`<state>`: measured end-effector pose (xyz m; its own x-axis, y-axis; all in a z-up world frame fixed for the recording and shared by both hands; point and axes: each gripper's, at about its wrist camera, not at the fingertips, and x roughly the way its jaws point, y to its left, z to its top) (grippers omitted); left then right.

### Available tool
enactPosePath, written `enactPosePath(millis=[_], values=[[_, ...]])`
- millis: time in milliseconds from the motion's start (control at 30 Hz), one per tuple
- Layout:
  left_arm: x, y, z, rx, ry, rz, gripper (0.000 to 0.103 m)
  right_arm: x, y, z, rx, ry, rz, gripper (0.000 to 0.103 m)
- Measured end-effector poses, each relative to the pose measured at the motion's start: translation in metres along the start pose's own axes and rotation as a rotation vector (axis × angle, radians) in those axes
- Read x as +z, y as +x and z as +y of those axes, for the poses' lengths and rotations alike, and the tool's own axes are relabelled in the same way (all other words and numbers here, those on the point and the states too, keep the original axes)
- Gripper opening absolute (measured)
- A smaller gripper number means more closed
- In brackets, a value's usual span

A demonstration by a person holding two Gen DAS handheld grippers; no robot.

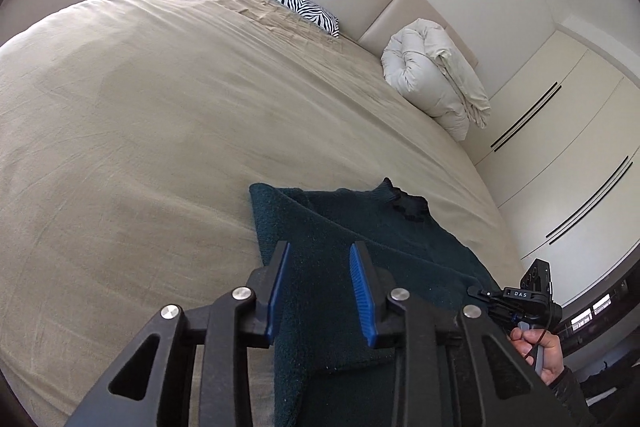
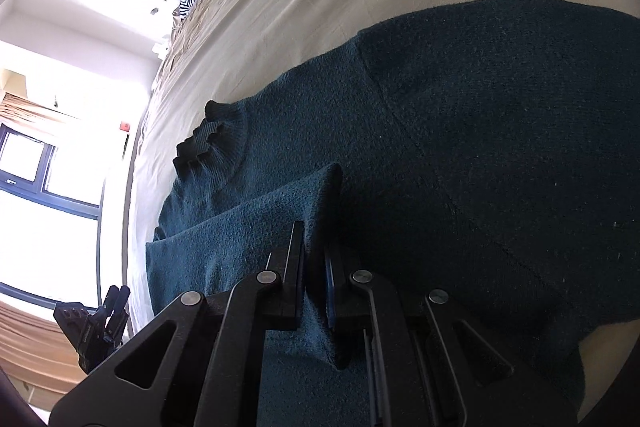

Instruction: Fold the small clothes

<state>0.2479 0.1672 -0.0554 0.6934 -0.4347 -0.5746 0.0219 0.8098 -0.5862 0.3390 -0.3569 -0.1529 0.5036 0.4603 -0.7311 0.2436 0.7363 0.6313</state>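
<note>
While the left gripper [image 1: 320, 291] tilts down over the bed [image 1: 140, 107], its blue pads [image 1: 362, 291] stand narrowly apart – sweater [image 1: 360, 239] cloth between, unpinched. The right gripper [image 2: 316, 267], held by a hand [image 1: 540, 347] at four o'clock, is clamped on a sweater fold; the body spreads toward two o'clock.

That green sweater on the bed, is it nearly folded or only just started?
Only just started. The sweater lies mostly flat on the bed, and one flap already lies over its body. The right gripper is pinching that flap; the left gripper stands open above the fabric. The rest of the folding is still to do.
</note>
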Motion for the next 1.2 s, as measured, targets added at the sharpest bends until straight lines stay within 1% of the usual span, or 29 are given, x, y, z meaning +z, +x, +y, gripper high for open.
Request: enactPosePath(millis=[133,233,367,467,567,600,633,667,733,900,1000,1100,1200], values=[[0.001,0.015,0.003,-0.001,-0.001,0.025,0.031,-0.004,-0.004,-0.011,-0.004,0.017,-0.017,0.007],[0.001,0.021,0.006,-0.002,0.0,0.033,0.031,-0.006,-0.004,-0.007,-0.004,0.004,-0.005,0.007],[0.007,0.03,0.008,-0.026,-0.003,0.046,0.031,-0.001,0.006,-0.002,0.001,0.002,0.002,0.007],[0.014,0.043,0.017,-0.07,-0.039,0.07,0.031,0.002,0.012,-0.007,0.026,0.018,0.003,0.007],[0.021,0.063,0.031,-0.119,-0.092,0.122,0.031,-0.003,0.02,-0.009,0.041,0.018,-0.002,0.007],[0.022,0.07,0.037,-0.11,-0.108,0.139,0.031,-0.003,0.02,-0.008,0.041,0.015,-0.003,0.007],[0.022,0.077,0.041,-0.096,-0.106,0.15,0.027,-0.004,0.023,-0.011,0.042,0.015,-0.004,0.007],[0.021,0.083,0.042,-0.08,-0.081,0.161,0.017,-0.004,0.026,-0.013,0.045,0.018,-0.004,0.007],[0.018,0.087,0.042,-0.065,-0.047,0.161,0.011,-0.005,0.03,-0.017,0.054,0.024,-0.006,0.007],[0.01,0.075,0.033,-0.053,-0.017,0.153,0.012,-0.005,0.028,-0.029,0.079,0.035,-0.011,0.007],[-0.002,0.064,0.018,-0.031,0.057,0.162,0.012,-0.003,0.016,-0.037,0.085,0.042,-0.017,0.007],[-0.019,0.054,0.002,0.018,0.148,0.169,0.012,-0.005,0.01,-0.041,0.088,0.051,-0.019,0.007],[-0.032,0.044,-0.008,0.033,0.191,0.168,0.012,-0.008,0.006,-0.043,0.09,0.059,-0.021,0.008]])
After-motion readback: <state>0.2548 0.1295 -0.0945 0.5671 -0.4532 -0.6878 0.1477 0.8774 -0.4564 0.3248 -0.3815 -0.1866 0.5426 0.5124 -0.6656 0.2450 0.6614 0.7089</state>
